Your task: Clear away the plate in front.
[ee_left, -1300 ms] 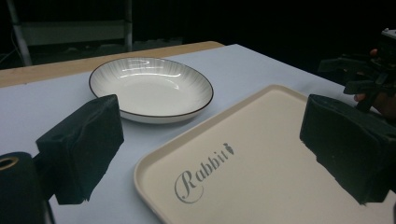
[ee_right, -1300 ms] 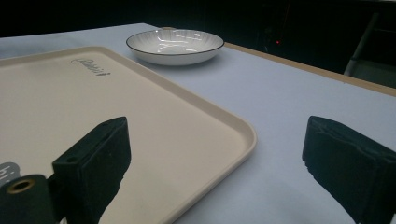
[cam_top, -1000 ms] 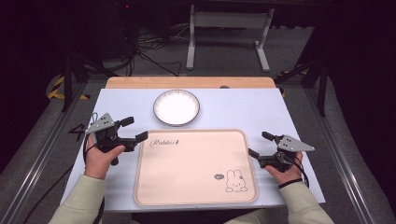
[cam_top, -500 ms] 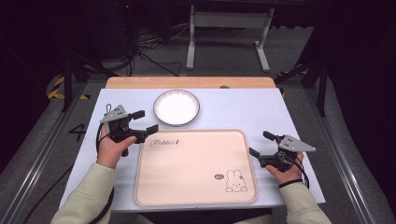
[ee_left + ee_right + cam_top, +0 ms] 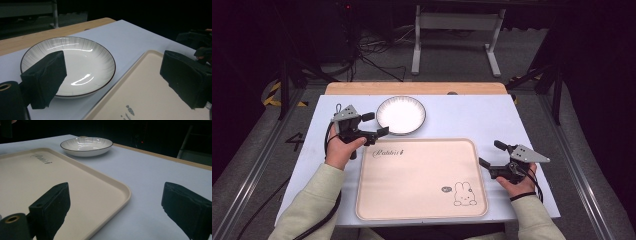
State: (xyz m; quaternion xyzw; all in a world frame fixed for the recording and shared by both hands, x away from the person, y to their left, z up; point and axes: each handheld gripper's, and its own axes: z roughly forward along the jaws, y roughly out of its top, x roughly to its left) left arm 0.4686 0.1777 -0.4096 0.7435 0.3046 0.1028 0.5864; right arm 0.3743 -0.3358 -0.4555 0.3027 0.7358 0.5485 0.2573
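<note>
A: High view. Left gripper (image 5: 376,126) jaws spread, empty, poised just beside the plate (image 5: 401,115) rim, likely lining up a grab. Plate sits on the pale table (image 5: 472,117), just past the tray (image 5: 422,180).

B: Left gripper view: plate (image 5: 82,67) glossy white, ribbed, dark-edged, shallow; one jaw over its rim.

A: Right gripper view: right gripper (image 5: 117,207) wide, empty, straddling the tray (image 5: 120,186) corner; tray matte beige, rounded lip

Left gripper (image 5: 376,125) jaws apart beside white plate (image 5: 401,115), right gripper (image 5: 491,154) at beige tray (image 5: 412,190) edge
</note>
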